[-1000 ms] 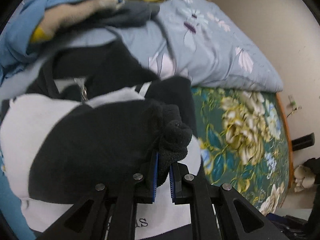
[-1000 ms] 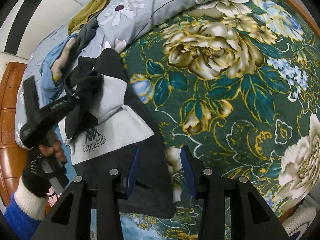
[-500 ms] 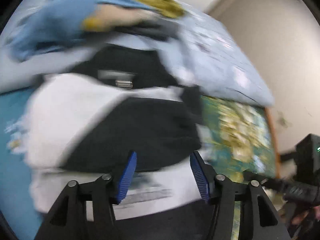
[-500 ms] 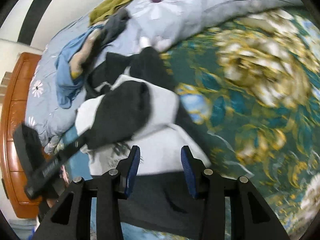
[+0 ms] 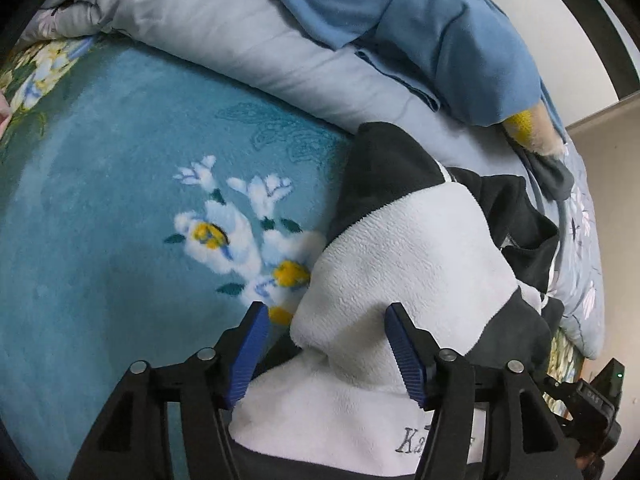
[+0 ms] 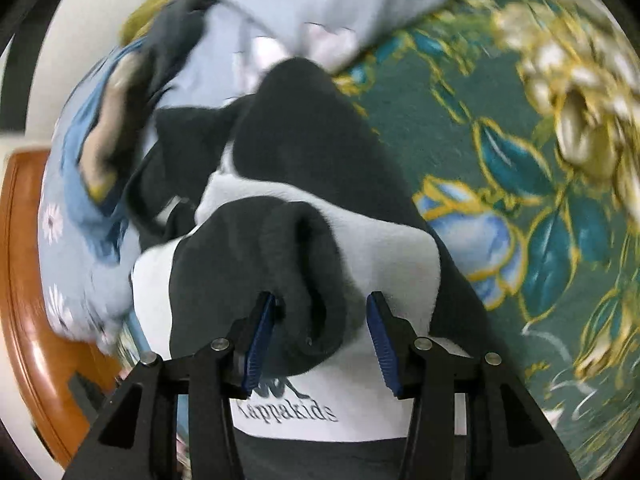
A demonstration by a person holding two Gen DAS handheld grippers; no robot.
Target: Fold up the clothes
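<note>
A black-and-white fleece jacket (image 5: 404, 248) lies on the teal floral blanket (image 5: 100, 184), one sleeve folded across its body. My left gripper (image 5: 326, 344) is open, its jaws either side of the white folded edge, gripping nothing. In the right wrist view the jacket (image 6: 304, 208) shows its "Kappakids" logo, with the dark sleeve cuff (image 6: 316, 316) lying on the white panel. My right gripper (image 6: 320, 334) is open, its jaws astride that cuff.
A grey-blue floral quilt (image 5: 240, 36) is heaped behind the jacket, with a blue garment (image 5: 432, 28) and other clothes on it. An olive garment (image 6: 160, 4) lies further back. The wooden bed frame (image 6: 24, 280) is at left. The right gripper's body (image 5: 592, 396) shows at lower right.
My left gripper let go of the black sleeve and swung left to the jacket's white edge. My right gripper moved in over the jacket and now straddles the sleeve cuff.
</note>
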